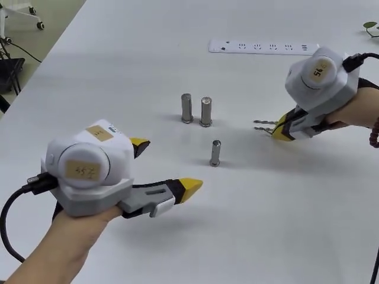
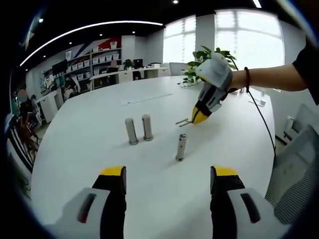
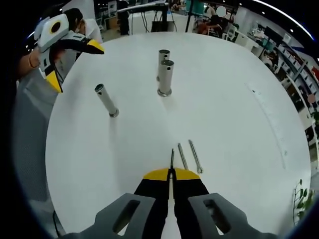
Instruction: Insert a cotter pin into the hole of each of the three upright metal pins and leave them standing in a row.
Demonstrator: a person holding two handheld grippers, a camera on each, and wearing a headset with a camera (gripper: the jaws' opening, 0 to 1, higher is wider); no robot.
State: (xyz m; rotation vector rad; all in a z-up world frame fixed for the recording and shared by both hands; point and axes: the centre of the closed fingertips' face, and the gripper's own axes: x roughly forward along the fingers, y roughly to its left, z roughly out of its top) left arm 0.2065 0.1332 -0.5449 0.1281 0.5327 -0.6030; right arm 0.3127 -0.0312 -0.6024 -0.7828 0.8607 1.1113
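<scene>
Three metal pins (image 1: 206,112) stand; three cotter pins (image 3: 195,157), one in right gripper (image 3: 171,174).

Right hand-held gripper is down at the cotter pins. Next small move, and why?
Probably lift the right hand-held gripper and carry it toward the lone metal pin. Its jaws look shut on one cotter pin, and two more lie beside it on the table, so no insertion seems done yet. The lone metal pin stands nearest that gripper.
</scene>
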